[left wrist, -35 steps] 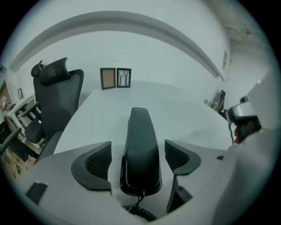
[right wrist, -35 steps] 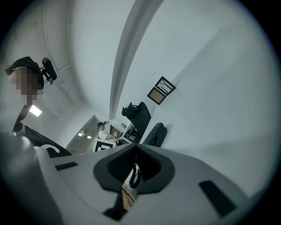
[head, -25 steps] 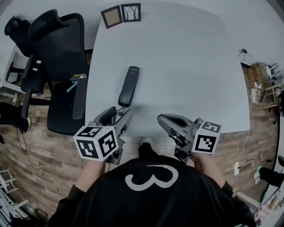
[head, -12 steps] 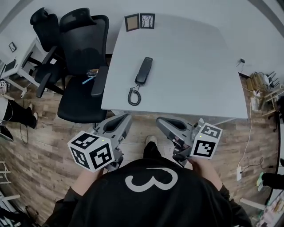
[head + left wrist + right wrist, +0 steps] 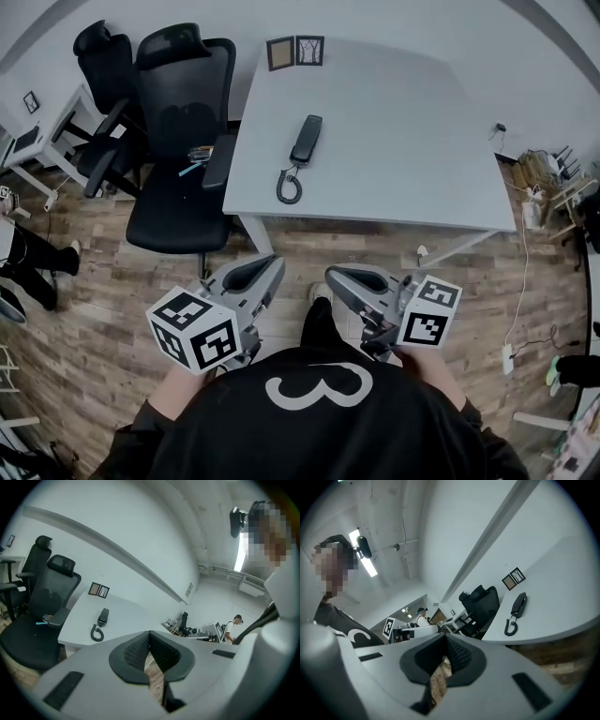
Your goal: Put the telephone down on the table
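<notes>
A second earlier my left gripper [image 5: 272, 267] had been up at the table's near edge, right beside the telephone [image 5: 307, 140]. By this moment I had pulled both tools back and stepped away, so the table [image 5: 375, 217] lay well apart from me at 12 o'clock. The handset rested flat on the tabletop, towards the left half, its coiled cord [image 5: 289, 187] trailing towards the near edge but not over it. Nothing touched it. I judged the job done: the phone was down and free.

The left gripper was clenched with its pads meeting on nothing but air. The right gripper [image 5: 336, 275] looked the same, pads together and empty.

For room, bare wooden floor [image 5: 281, 258] lay between me and the table edge. The black office chair [image 5: 178, 122] stood at 10 o'clock, just beside the table's left edge, with a second chair [image 5: 103, 56] behind it. Two small picture frames [image 5: 295, 51] stood at the far edge, beyond the phone. Cables and clutter [image 5: 534, 183] sat on the floor at 2 o'clock, well clear of my hands.
</notes>
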A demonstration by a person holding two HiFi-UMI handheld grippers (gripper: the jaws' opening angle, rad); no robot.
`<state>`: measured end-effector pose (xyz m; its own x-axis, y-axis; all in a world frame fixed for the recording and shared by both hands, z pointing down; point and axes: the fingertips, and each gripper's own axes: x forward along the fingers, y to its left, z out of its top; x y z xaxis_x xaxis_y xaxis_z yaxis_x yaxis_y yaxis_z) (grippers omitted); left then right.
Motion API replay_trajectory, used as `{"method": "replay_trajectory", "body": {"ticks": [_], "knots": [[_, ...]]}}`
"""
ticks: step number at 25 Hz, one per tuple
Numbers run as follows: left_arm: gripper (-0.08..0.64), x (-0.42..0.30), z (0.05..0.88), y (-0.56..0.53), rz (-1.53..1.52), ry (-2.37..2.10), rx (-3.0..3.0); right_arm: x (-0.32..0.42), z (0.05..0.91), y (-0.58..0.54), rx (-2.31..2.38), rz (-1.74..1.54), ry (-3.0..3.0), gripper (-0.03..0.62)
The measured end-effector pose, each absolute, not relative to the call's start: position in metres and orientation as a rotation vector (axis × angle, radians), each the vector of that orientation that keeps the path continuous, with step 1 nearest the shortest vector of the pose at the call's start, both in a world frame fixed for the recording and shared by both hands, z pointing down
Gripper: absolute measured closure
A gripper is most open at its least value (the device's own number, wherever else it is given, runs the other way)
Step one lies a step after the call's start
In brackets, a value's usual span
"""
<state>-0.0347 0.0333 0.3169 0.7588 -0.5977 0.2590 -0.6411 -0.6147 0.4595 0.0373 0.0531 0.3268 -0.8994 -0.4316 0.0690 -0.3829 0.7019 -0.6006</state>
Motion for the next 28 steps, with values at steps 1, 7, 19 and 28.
{"method": "replay_trajectory", "body": {"ticks": [1, 7, 19, 28], "knots": [[0.549, -0.033, 0.317, 0.038, 0.099, -0.908, 2.418, 0.037, 0.328, 0.056, -0.685, -0.976, 2.827, 0.588], [0.549, -0.034, 0.318, 0.055, 0.089, -0.872, 2.439, 0.031, 0.333, 0.07, -0.713, -0.985, 2.826, 0.588], [0.548, -0.031, 0.32, 0.069, 0.052, -0.835, 2.447, 0.038, 0.335, 0.085, -0.782, -1.0, 2.83, 0.588], [0.548, -0.042, 0.331, 0.07, 0.04, -0.833, 2.386, 0.03, 0.34, 0.086, -0.751, -1.021, 2.831, 0.588]]}}
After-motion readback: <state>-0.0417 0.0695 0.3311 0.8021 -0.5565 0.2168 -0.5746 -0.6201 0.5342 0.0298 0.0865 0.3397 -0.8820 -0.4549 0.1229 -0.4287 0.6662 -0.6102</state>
